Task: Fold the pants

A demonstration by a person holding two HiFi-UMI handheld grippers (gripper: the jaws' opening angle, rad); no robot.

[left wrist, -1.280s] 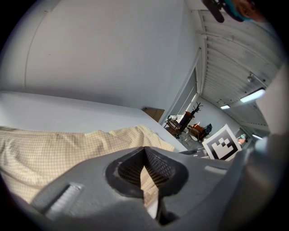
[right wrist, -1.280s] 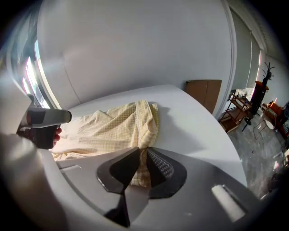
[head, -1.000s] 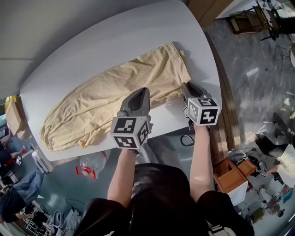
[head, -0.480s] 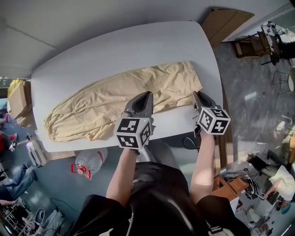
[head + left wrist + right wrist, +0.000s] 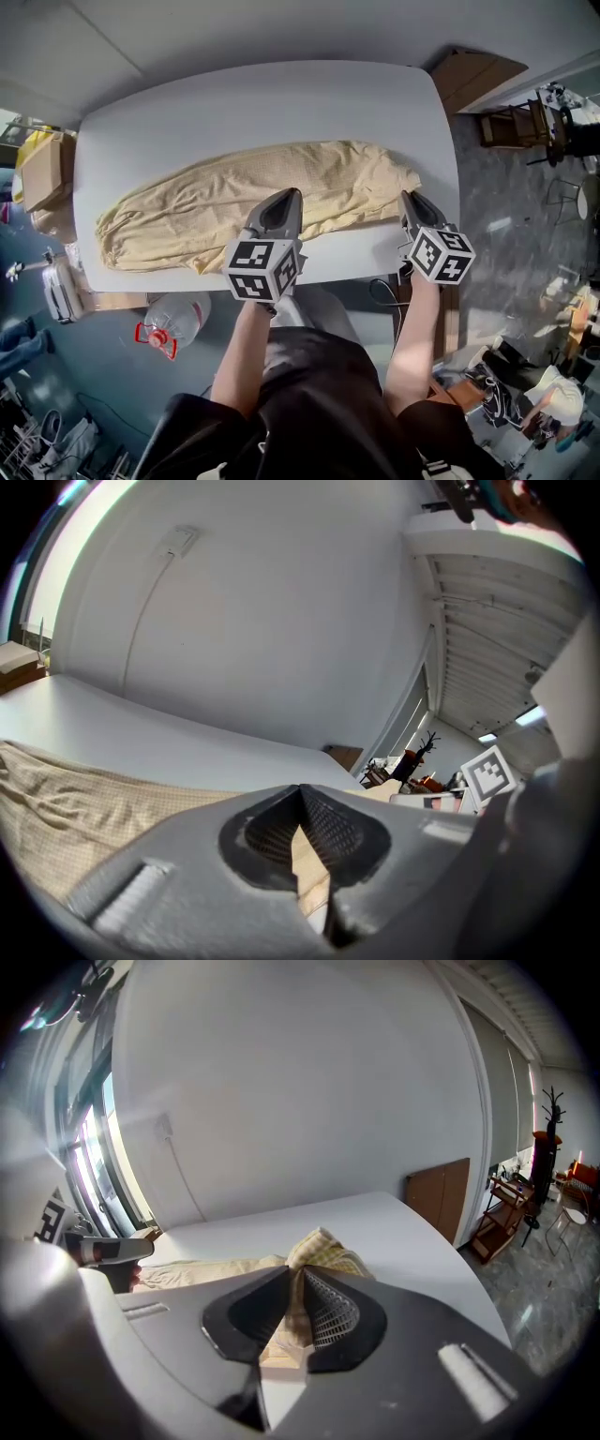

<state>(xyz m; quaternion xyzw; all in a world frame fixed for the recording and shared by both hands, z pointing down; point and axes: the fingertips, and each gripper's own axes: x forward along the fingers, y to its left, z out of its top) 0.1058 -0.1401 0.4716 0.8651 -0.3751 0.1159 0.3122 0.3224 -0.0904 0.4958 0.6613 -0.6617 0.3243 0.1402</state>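
Observation:
Beige pants (image 5: pixel 216 211) lie lengthwise across the white table (image 5: pixel 234 103), legs to the left and waist to the right. My left gripper (image 5: pixel 286 194) is shut on the pants' near edge about mid-length. In the left gripper view the cloth (image 5: pixel 305 869) is pinched between the closed jaws of the left gripper (image 5: pixel 302 794). My right gripper (image 5: pixel 406 195) is shut on the near corner at the waist end. The right gripper view shows fabric (image 5: pixel 323 1246) bunched up from the tips of the right gripper (image 5: pixel 295 1274). Both held edges are raised a little off the table.
A large water bottle (image 5: pixel 173 323) stands on the floor by the table's near left corner. Cardboard boxes (image 5: pixel 42 173) sit past the left end. A wooden board (image 5: pixel 478 75) leans beyond the right end, with a wooden rack (image 5: pixel 516 127) further right.
Both grippers have risen and drawn towards me with the pants' near edge still held. The held fabric has lifted, and the view has swung so the table sits squarer.

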